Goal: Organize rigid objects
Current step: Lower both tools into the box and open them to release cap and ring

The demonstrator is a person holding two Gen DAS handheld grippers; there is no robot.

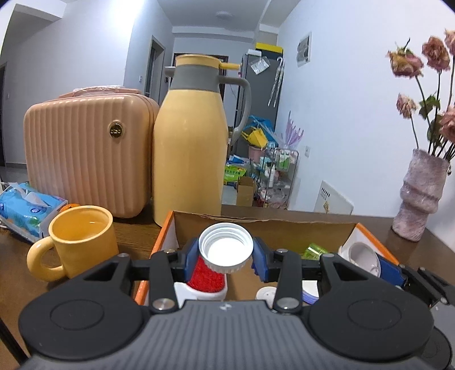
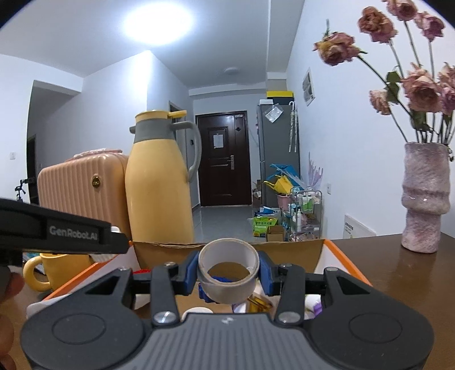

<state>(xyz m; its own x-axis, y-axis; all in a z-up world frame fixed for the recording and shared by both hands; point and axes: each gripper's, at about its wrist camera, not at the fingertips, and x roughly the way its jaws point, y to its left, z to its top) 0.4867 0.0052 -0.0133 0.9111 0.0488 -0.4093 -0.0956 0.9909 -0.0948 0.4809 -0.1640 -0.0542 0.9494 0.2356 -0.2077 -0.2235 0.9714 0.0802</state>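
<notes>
both wrist cams low, fwd, sharing box (image 1: 284, 224)

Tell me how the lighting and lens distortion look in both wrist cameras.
Left wrist view: even indoor light, the door frames bowed by the fisheye, dark corners, the white cap sharp. Right wrist view: the ceiling light blown out to a white glare, walls curved, the tape roll in focus, the dried roses slightly soft.

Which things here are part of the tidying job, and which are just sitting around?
In the job:
left tool gripping white cap
right tool gripping tape roll
cardboard box

Sitting around:
yellow mug
yellow flask
pink case
vase
tissue pack
</notes>
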